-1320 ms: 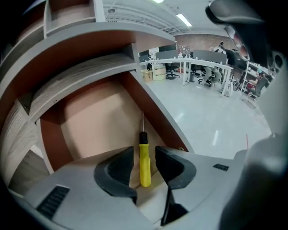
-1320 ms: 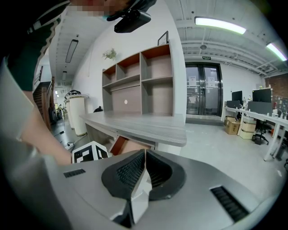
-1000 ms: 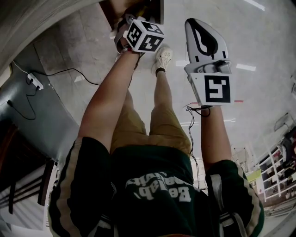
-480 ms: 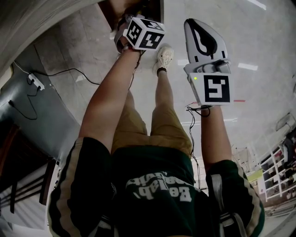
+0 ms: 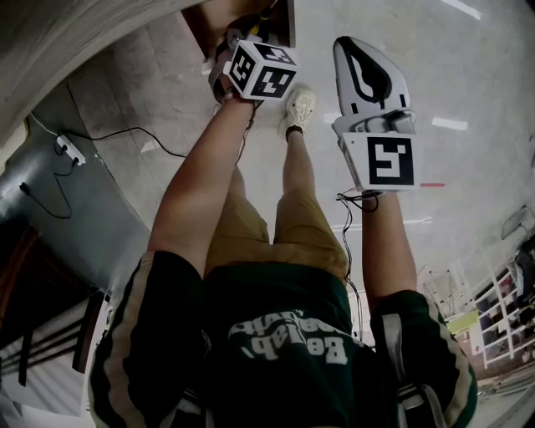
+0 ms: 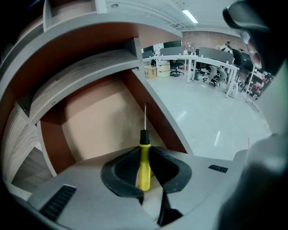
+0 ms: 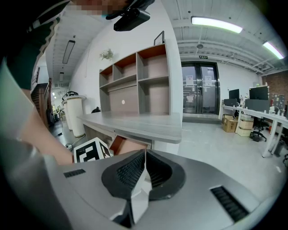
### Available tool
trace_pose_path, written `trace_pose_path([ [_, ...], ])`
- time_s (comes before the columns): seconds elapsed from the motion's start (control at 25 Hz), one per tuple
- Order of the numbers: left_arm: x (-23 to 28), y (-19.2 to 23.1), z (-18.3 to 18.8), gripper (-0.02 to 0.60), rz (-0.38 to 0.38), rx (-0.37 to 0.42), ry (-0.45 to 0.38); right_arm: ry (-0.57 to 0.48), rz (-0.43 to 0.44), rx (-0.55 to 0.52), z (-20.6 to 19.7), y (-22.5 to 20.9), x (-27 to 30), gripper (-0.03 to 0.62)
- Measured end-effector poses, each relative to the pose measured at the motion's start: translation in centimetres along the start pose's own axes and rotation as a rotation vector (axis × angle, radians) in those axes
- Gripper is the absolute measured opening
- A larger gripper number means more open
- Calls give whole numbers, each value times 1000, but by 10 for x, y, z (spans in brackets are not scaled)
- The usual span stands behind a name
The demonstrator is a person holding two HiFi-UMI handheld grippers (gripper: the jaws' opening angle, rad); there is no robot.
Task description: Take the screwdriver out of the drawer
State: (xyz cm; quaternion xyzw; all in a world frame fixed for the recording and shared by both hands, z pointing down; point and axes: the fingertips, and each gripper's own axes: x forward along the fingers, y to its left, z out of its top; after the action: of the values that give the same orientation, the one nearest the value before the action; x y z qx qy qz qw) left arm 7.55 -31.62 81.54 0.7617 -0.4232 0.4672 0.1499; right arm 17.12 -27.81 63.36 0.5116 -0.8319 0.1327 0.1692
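Head view: the person's left arm reaches down toward the top of the frame, where the left gripper dips into an open brown drawer set low under a desk. It is pitched steeply down, probably because the drawer sits so low. The right gripper hangs to the right of it over bare floor, well apart from the drawer. It seems parked there to keep out of the way, since one gripper is enough for the job. What the left gripper holds cannot be made out from here.

Left gripper view: the jaws are drawn partway in and their pads clamp the yellow handle of the screwdriver at frame centre. The tool's long axis runs straight up the frame, in line with the gripper. The butt of the handle sits low between the jaws; the black collar and thin metal shaft point up and away, toward the drawer's far right wall. The screwdriver is above the drawer's pale floor, inside its walls. Whether it has left the floor I cannot tell. A grip on the handle looks sound for drawing it out.

Right gripper view: the jaws are fully together with nothing between them. Beyond them lie the left gripper's marker cube and the grey desk top.
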Motion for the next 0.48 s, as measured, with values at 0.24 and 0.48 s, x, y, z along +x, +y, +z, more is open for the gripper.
trace_pose_path([
  [0.24, -39, 0, 14, 80, -17, -21, -14, -16, 0, -50, 36, -6, -20, 37],
  [0.48, -86, 4, 28, 80, -38, -47, -41, 28, 11, -51, 66, 4, -41, 37],
])
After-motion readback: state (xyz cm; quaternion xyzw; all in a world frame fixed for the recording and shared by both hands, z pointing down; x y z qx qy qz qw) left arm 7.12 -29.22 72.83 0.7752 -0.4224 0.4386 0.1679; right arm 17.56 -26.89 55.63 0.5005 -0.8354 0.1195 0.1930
